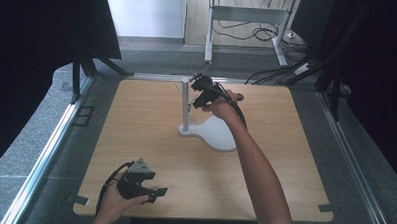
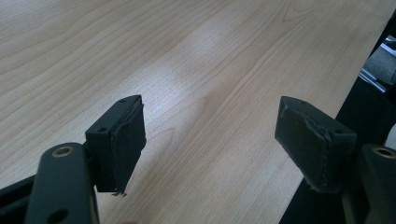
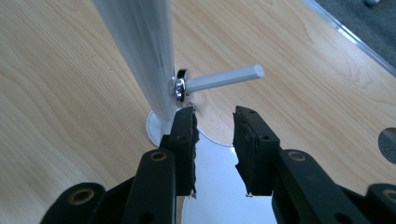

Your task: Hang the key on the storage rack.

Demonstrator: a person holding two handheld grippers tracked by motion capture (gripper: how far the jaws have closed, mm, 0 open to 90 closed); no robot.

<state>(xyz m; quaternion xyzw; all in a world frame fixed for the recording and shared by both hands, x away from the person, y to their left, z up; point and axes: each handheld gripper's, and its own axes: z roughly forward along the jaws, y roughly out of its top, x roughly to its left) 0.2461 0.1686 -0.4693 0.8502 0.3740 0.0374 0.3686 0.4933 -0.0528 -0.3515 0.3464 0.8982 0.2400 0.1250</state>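
Observation:
A white stand rises at the middle of the wooden table [image 1: 150, 140]: a curved flat base [image 1: 216, 133] carries an upright metal pole [image 1: 185, 104]. In the right gripper view the pole [image 3: 140, 46] has a short white peg [image 3: 224, 77] sticking out sideways, fixed by a nut. My right gripper [image 1: 198, 85] hovers beside the pole's top; its jaws [image 3: 212, 114] stand slightly apart with nothing between them, above the base [image 3: 215, 186]. My left gripper [image 1: 156, 186] rests near the front left of the table, and its jaws [image 2: 210, 121] are wide open over bare wood.
A small round hole [image 1: 239, 97] lies in the tabletop just behind the right hand. Metal rails [image 1: 50, 147] border the table on both sides. Black curtains hang left and right. A white table frame [image 1: 245, 16] and floor cables lie beyond the far edge.

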